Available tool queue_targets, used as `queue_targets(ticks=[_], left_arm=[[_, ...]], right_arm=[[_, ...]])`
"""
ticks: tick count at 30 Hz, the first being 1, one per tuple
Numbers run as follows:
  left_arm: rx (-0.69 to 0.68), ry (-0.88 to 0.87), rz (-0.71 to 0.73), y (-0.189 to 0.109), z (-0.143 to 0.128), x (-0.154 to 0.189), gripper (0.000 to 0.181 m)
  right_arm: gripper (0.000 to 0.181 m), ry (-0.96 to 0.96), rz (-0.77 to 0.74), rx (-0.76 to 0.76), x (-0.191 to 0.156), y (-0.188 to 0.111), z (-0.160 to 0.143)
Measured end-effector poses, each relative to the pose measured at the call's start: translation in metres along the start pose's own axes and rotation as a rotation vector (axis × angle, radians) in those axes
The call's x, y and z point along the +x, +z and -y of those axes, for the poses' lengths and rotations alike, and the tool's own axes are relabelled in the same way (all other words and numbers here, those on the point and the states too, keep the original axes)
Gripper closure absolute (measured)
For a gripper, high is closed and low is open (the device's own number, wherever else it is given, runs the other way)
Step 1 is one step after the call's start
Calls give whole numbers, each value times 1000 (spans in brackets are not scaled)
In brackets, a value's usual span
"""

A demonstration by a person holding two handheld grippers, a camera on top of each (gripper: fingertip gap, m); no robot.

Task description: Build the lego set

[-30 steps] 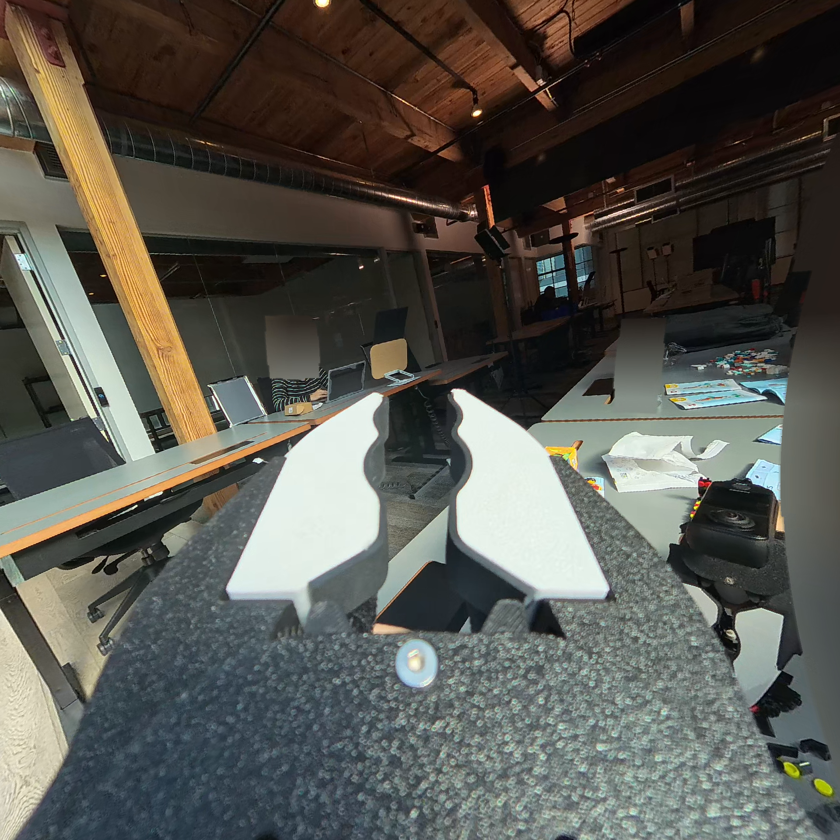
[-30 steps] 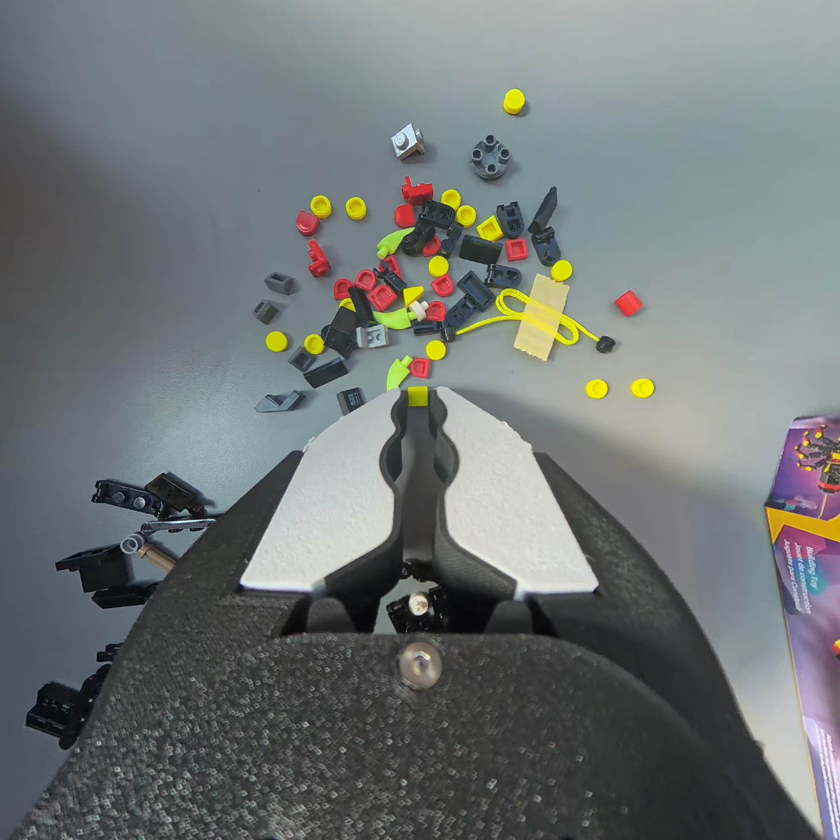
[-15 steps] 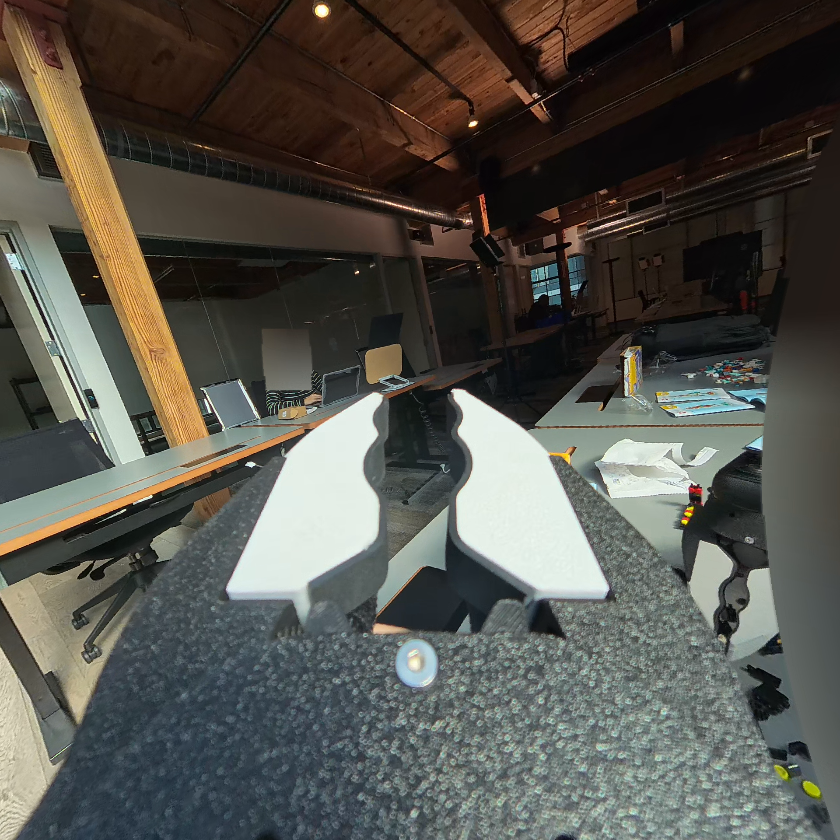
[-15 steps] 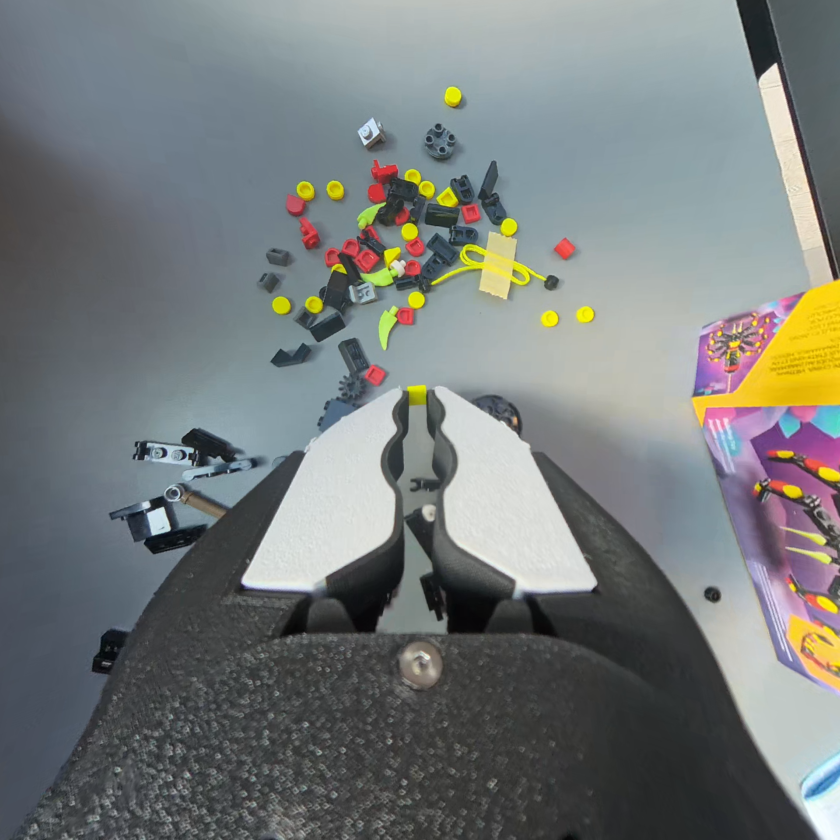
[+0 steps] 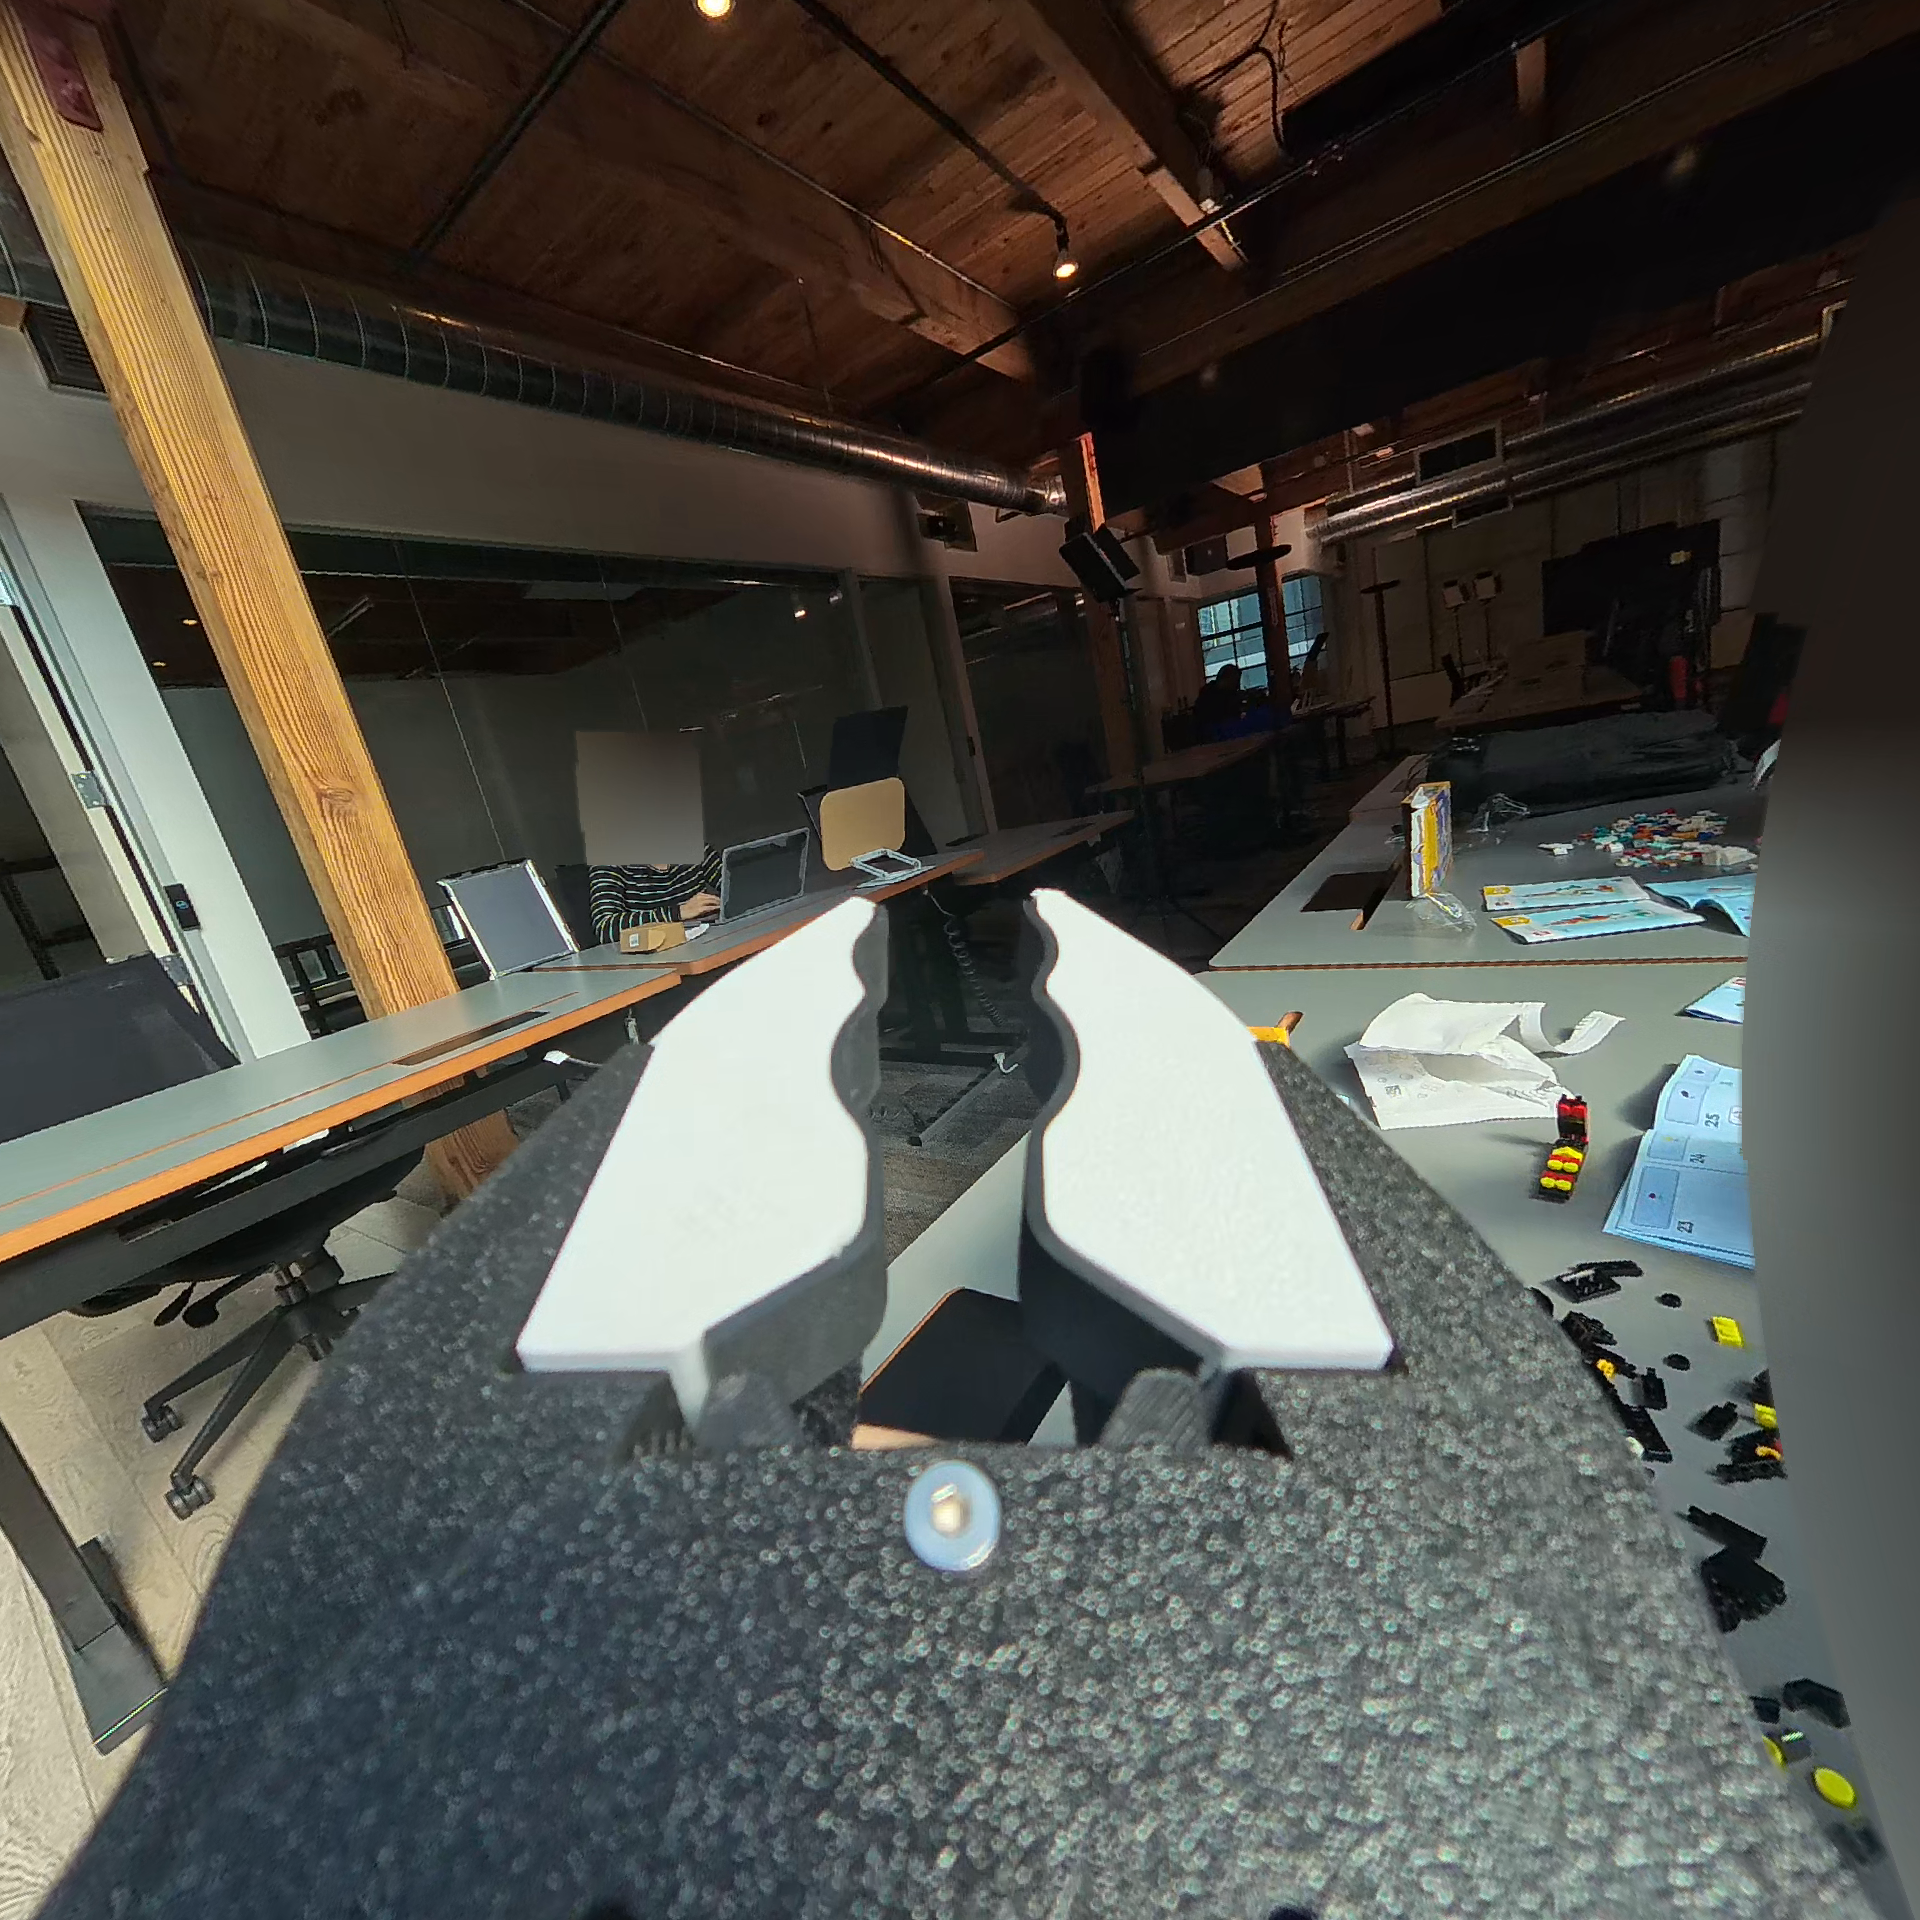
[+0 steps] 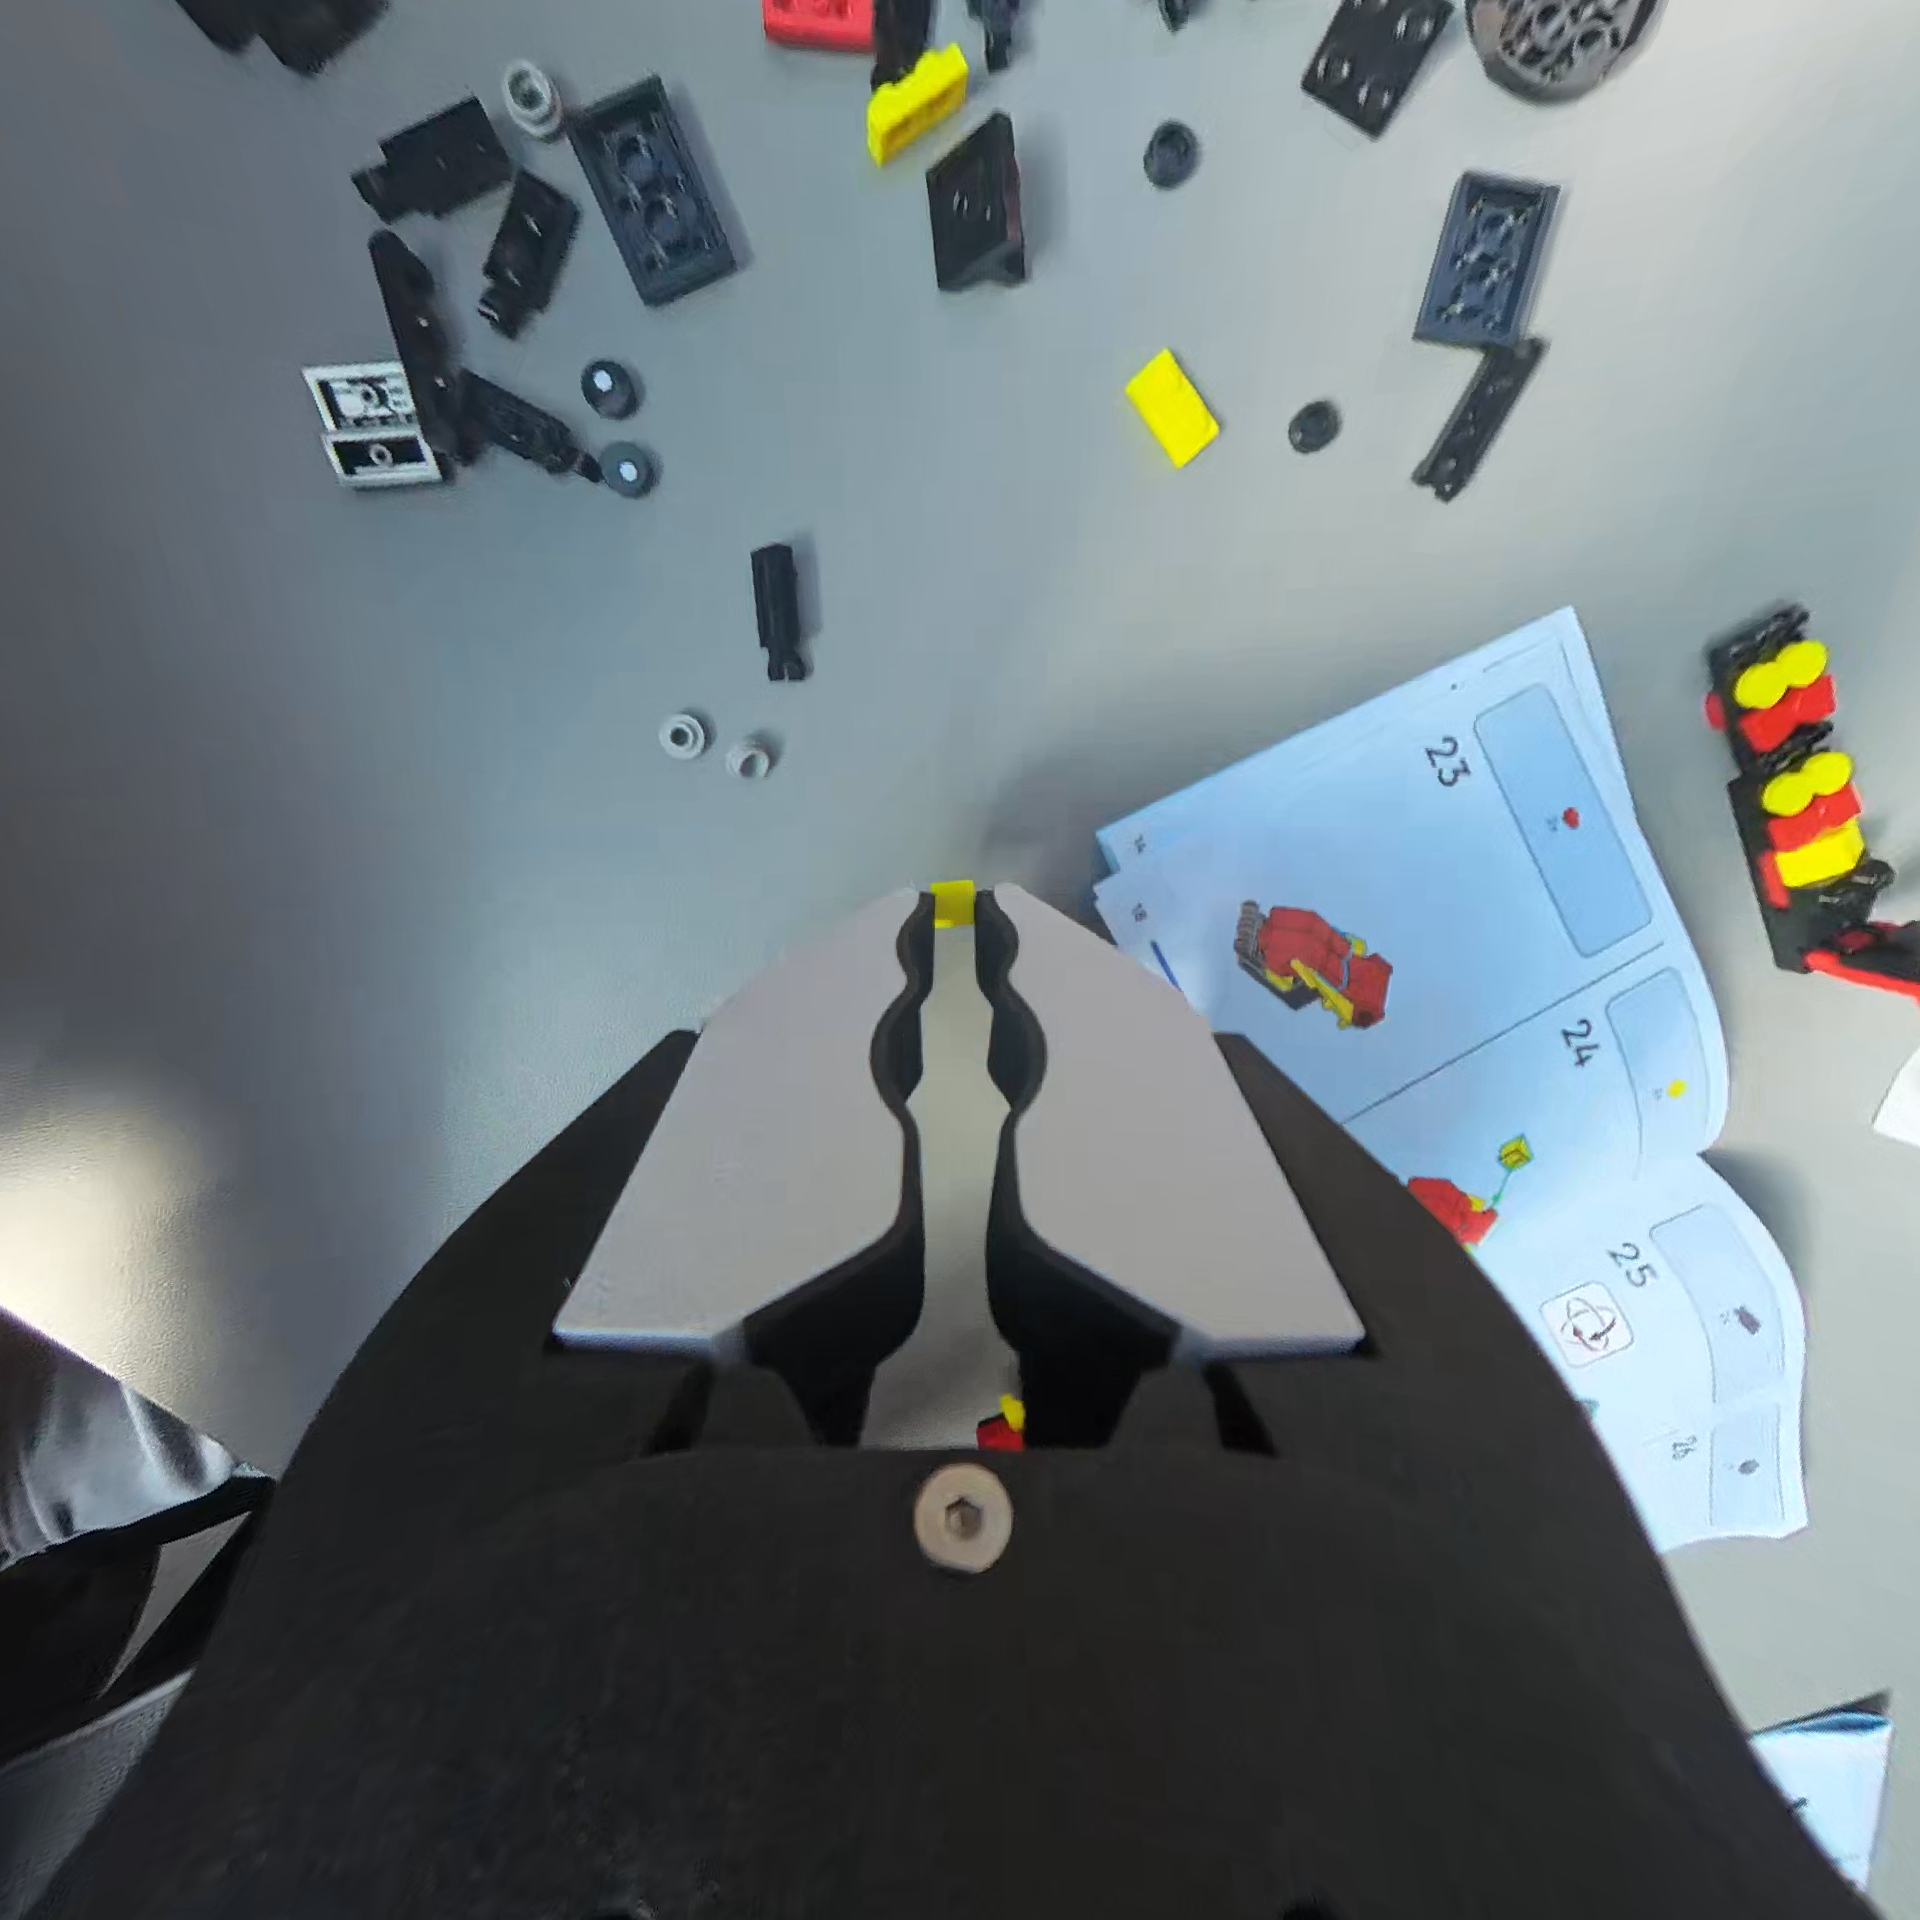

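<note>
My right gripper (image 6: 953, 902) is shut on a small yellow lego piece (image 6: 952, 904) held at its fingertips above the grey table (image 6: 260, 675). An open instruction booklet (image 6: 1507, 987) lies just to its right, and a partly built black, red and yellow assembly (image 6: 1797, 779) lies beyond the booklet. Loose black, grey and yellow pieces (image 6: 665, 187) are scattered ahead, among them a yellow tile (image 6: 1172, 407). My left gripper (image 5: 956, 914) is open and empty, raised and pointing out over the room. The assembly (image 5: 1564, 1148) and booklet (image 5: 1683, 1164) show at its right.
A black pin (image 6: 779, 611) and two small grey round pieces (image 6: 715, 744) lie ahead of the right gripper. In the left wrist view, crumpled white paper (image 5: 1444, 1055), other tables with lego sets (image 5: 1642, 842), a wooden post (image 5: 239, 582) and a seated person (image 5: 649, 894) show. One gripper's finger ends stand about 55 centimetres off the other's. The yellow tile (image 6: 1172, 407) is about 9 centimetres from my right fingertips.
My right gripper has travelled with the yellow piece from over the pile of small pieces to a spot beside the booklet and nearer the table. The left gripper has turned slightly; the right gripper has left its view.
</note>
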State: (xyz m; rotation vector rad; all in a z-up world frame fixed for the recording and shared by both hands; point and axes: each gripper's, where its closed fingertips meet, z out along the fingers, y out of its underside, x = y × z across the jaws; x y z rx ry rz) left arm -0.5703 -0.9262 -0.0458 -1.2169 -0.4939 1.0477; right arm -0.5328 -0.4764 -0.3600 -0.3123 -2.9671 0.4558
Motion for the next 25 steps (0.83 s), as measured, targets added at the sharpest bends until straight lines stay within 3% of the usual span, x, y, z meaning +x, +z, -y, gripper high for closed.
queue_targets(ticks=[9,13,16,20,25], left_arm=[[-48,18,-86,10,-7,23,157],[-89,9,-158,18,-17,41,157],[-188,-12,-267,26,-39,63,157],[-481,-4,-494,24,-99,102,159],[-848,78,-716,-9,-169,129,168]], right_arm=[[172,101,5,2,7,9,-25],[159,100,-39,12,16,-4,-23],[160,51,-69,127,26,-26,17],[169,-130,-111,349,25,-37,127],[175,-358,-81,457,-4,-3,240]])
